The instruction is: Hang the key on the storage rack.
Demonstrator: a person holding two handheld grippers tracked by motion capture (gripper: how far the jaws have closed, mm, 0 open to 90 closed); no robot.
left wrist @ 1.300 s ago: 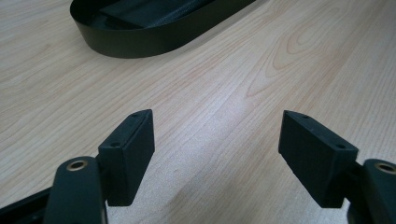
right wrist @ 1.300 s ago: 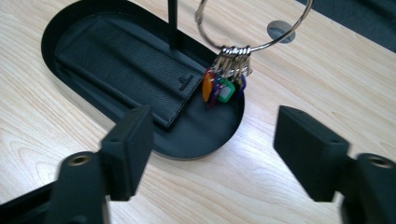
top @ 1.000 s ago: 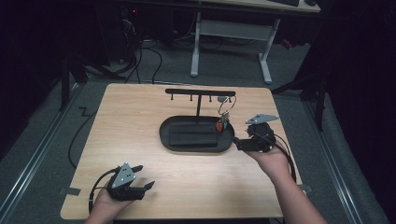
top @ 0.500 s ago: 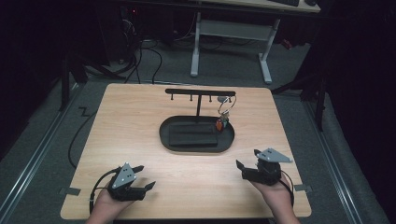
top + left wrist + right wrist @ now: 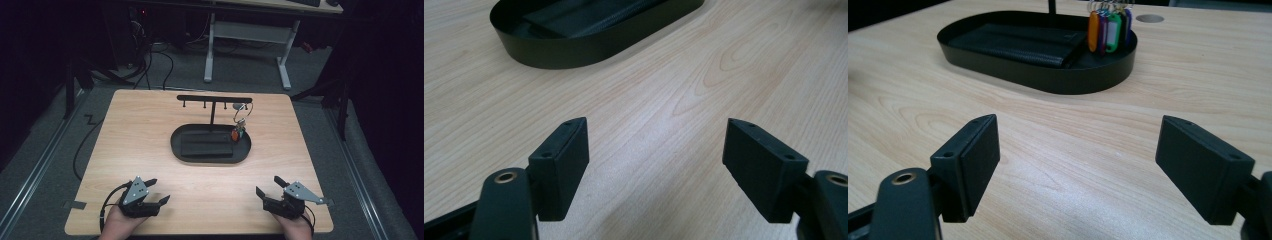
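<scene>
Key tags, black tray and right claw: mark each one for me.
Key tags (image 5: 1108, 31), right gripper view: on the green tag in the bunch.
Black tray (image 5: 180, 152), high view: on its left rim.
Right claw (image 5: 269, 187), high view: midway between its open tips.

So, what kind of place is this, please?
Probably a lab or office workspace: a wooden table holding a black tray with a key rack, a height-adjustable desk behind, and cables on grey carpet.

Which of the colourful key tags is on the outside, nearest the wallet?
The orange tag, at the bunch's left end in the right gripper view, beside the black wallet; purple and green follow.
</scene>
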